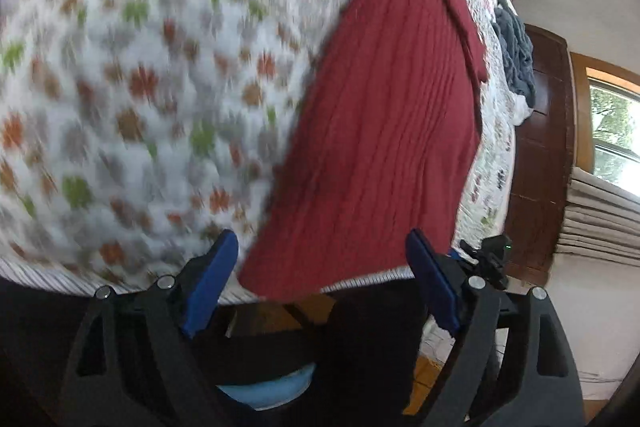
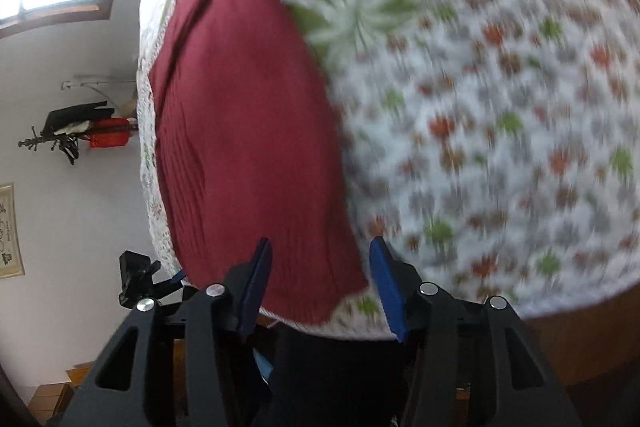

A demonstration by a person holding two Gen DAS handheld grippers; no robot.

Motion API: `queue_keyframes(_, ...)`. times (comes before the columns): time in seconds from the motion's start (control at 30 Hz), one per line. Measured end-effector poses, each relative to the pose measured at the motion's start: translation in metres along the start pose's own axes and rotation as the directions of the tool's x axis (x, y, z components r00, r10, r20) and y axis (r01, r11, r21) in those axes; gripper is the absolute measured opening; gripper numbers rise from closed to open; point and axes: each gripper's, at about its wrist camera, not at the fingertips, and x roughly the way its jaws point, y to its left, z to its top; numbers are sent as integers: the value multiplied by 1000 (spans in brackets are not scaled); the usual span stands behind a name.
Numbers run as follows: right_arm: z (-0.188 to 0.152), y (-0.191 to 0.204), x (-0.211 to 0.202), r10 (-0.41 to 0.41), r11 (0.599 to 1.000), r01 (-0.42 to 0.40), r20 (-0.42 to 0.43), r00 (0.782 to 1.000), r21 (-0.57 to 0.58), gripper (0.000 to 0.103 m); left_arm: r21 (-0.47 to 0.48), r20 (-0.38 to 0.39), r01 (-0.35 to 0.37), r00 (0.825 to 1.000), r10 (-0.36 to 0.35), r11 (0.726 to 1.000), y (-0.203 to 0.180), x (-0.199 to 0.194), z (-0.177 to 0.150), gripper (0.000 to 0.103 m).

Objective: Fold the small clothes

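A dark red ribbed garment (image 1: 384, 115) lies flat on a white flower-print cloth (image 1: 152, 87) that covers the table, its near corner hanging at the table edge. My left gripper (image 1: 322, 267) is open, its blue pads either side of that near corner, holding nothing. In the right wrist view the same red garment (image 2: 248, 131) lies to the left on the printed cloth (image 2: 500, 131). My right gripper (image 2: 320, 275) is open too, its pads (image 2: 386, 291) astride the garment's near right corner. Both views are motion-blurred.
A grey-blue heap of clothes (image 1: 516, 55) sits at the table's far edge. Beyond are a dark wooden door (image 1: 540, 155), a window (image 1: 616, 131) and pale curtains. The other gripper's body (image 2: 138, 275) shows left of the right one. A wall rack (image 2: 80, 131) hangs behind.
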Motion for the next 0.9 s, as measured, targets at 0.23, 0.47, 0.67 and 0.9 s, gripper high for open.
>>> queue_keyframes(0.23, -24, -7, 4, 57, 997, -57, 9, 998, 44, 55, -16, -47, -4, 999, 4, 1000, 5, 17, -8, 88)
queue_keyframes(0.47, -23, 2, 10, 75, 996, -75, 11, 997, 50, 55, 2, -58, -17, 998, 17, 1000, -3, 29, -6, 60)
queue_keyframes(0.67, -23, 3, 19, 59, 995, -60, 12, 998, 82, 40, -43, -70, -8, 998, 5, 999, 12, 30, -7, 8)
queue_keyframes(0.9, -29, -9, 17, 81, 990, -83, 22, 996, 115, 37, -54, -52, 35, 998, -38, 998, 19, 26, -12, 8)
